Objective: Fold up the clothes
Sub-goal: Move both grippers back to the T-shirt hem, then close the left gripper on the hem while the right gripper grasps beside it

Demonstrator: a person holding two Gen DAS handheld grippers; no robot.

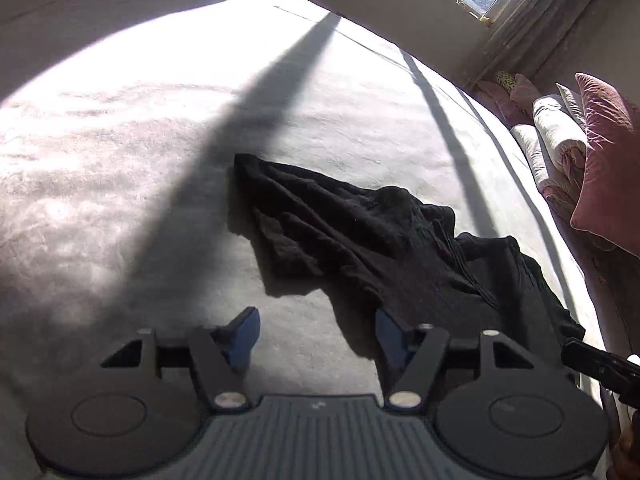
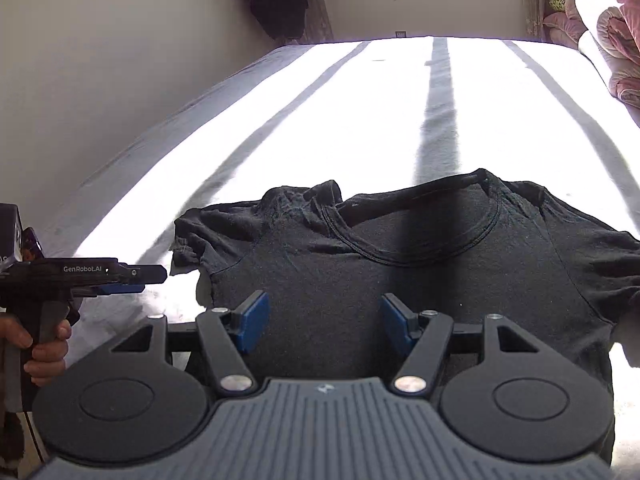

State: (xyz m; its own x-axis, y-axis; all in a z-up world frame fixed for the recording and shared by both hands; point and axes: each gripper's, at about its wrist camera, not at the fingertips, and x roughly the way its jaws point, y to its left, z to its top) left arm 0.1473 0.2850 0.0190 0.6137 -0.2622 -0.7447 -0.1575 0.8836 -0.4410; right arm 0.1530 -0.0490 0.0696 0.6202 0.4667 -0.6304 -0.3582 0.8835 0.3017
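Shirt (image 2: 400, 280), black, lies spread on the sunlit bed (image 2: 360, 112), filling the lower middle of the right view. Right gripper (image 2: 324, 328) hovers over it, jaws apart, empty. Left gripper (image 1: 316, 336) gapes empty beside its sleeve.

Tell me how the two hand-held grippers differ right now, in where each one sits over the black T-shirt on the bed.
The left gripper is mostly over bare bed sheet at the edge of the black T-shirt; the right gripper is over the shirt's chest. The left gripper faces the shirt from its crumpled sleeve side; the right gripper faces the neckline head-on. Both have blue pads, stand open and hold nothing.
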